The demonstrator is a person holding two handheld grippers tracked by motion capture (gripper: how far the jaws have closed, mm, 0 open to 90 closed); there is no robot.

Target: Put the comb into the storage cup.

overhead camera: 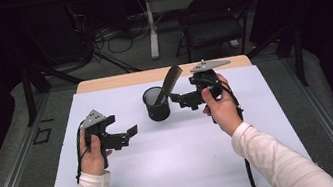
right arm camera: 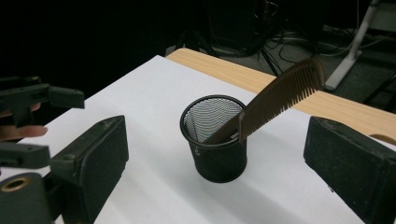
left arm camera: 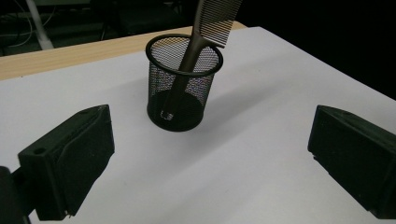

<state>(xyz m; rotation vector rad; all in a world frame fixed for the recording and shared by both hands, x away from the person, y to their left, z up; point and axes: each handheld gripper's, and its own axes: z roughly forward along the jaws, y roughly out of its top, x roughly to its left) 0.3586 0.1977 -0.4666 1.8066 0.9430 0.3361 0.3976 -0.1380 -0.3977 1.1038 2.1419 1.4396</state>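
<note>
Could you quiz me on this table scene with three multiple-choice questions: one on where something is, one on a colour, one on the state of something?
1. Where is the comb?
A. flat on the white sheet
B. standing in the mesh cup, leaning on its rim
C. between the right gripper's jaws

2. What colour is the mesh cup?
A. black
B. red
C. white

3. How does the right gripper stand?
A. shut on the comb
B. shut on the cup
C. open, holding nothing

Answers:
1 B, its handle reaches the cup's bottom and the teeth stick out above the rim.
2 A, the wire mesh is black against the white sheet.
3 C, its jaws stand wide apart beside the cup.
</note>
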